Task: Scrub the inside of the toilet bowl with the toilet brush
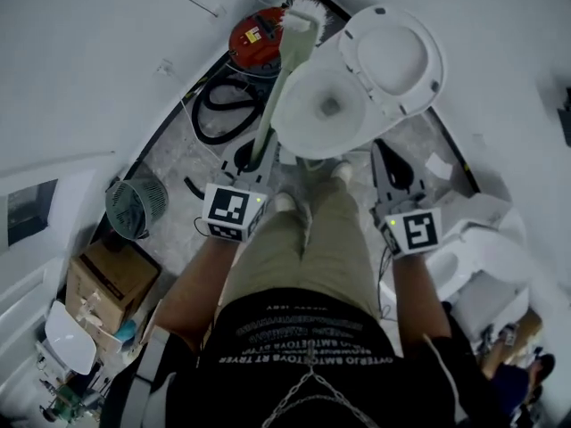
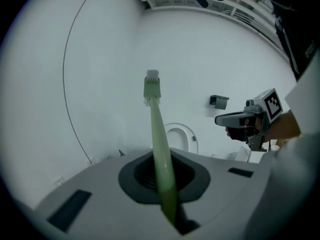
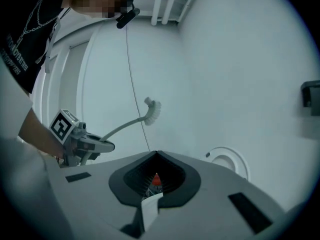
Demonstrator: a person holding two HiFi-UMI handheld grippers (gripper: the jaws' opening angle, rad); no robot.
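The white toilet bowl [image 1: 326,105] stands ahead of my feet with its lid [image 1: 393,56] raised. My left gripper [image 1: 263,156] is shut on the pale green handle of the toilet brush [image 1: 284,78]. The handle slants up past the bowl's left rim, and the white bristle head [image 1: 302,14] is in the air beyond the bowl. In the left gripper view the toilet brush [image 2: 160,149] runs out from the jaws toward the wall. My right gripper [image 1: 385,154] hovers shut and empty beside the bowl's right side. The right gripper view shows the bristle head [image 3: 151,110] raised.
A red canister [image 1: 254,38] with a black hose [image 1: 223,105] lies left of the toilet. A green wire basket [image 1: 136,205] and a cardboard box [image 1: 107,279] sit at the left. Another white fixture [image 1: 482,257] stands at the right. White walls close in all round.
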